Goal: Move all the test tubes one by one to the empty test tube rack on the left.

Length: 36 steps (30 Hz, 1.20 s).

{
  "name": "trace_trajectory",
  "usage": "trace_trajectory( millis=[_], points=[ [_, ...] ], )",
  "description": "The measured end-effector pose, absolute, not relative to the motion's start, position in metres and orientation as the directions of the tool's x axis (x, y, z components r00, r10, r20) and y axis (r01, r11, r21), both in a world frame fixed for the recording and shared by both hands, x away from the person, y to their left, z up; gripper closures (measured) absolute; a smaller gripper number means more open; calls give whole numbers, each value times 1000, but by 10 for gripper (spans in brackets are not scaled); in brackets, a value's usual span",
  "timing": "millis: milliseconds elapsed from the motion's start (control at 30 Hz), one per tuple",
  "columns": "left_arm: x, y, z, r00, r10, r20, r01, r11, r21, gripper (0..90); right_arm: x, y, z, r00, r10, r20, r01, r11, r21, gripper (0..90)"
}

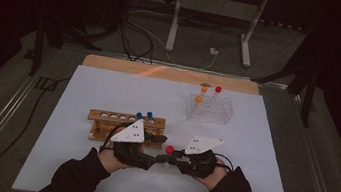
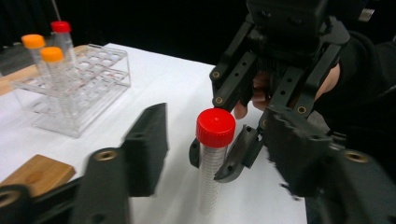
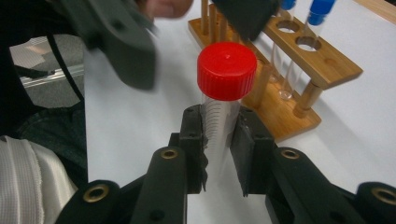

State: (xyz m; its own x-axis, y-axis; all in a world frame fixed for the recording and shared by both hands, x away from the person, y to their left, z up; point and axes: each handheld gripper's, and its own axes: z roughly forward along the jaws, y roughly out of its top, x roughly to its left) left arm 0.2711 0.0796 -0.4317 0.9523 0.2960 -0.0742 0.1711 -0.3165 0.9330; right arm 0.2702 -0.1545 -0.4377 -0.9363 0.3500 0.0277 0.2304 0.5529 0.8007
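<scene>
Across the middle of the high view lay the white worktop (image 1: 96, 176), and your sleeves came in from the bottom edge. Left of centre stood the wooden rack (image 1: 126, 122), two blue-capped tubes (image 1: 144, 116) upright in its holes; toward the upper right stood the clear plastic rack (image 1: 209, 108), which carried two orange-capped tubes and a red-capped one. Both racks kept their tubes upright and out of your working space.

Low in the centre, your two grippers met nearly tip to tip. Your right gripper (image 3: 219, 140) was clenched on the body of the red-capped tube (image 3: 225, 74), grasping it below the cap and holding it upright just in front of the wooden rack. That low hold seemed chosen to leave the cap free. In the high view the tube's cap (image 1: 169, 150) showed between the two grippers.

Your left gripper (image 2: 224, 154) had its two black jaws standing either side of that tube, level with its cap, apart from it and not yet pressing. Judging by that, you were steadying the tube with the right while the left came in to take the cap or the tube itself.
</scene>
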Motion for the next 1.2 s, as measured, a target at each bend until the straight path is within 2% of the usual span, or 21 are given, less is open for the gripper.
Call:
trace_trajectory(
  millis=[300, 500, 600, 700, 1033, 1200],
  points=[
    [272, 74, -433, 954, 293, -58, 157, -327, 932, 701, 269, -151, -437, -940, 341, 30, 225, 551, 804, 745],
    [274, 75, -427, 953, 301, -47, 152, -336, 929, 713, 269, -154, -437, -935, 354, 36, 229, 522, 822, 728],
    [277, 80, -420, 952, 304, -43, 149, -334, 931, 714, 270, -157, -434, -930, 367, 26, 222, 504, 835, 646],
    [280, 88, -412, 945, 326, -36, 149, -330, 932, 714, 270, -161, -432, -921, 390, 22, 223, 479, 849, 519],
    [288, 123, -385, 899, 438, 18, 129, -304, 944, 714, 273, -167, -427, -899, 436, 39, 243, 423, 873, 178],
    [292, 139, -374, 866, 497, 49, 120, -302, 946, 714, 275, -168, -426, -895, 442, 54, 257, 413, 874, 80]
  ],
)
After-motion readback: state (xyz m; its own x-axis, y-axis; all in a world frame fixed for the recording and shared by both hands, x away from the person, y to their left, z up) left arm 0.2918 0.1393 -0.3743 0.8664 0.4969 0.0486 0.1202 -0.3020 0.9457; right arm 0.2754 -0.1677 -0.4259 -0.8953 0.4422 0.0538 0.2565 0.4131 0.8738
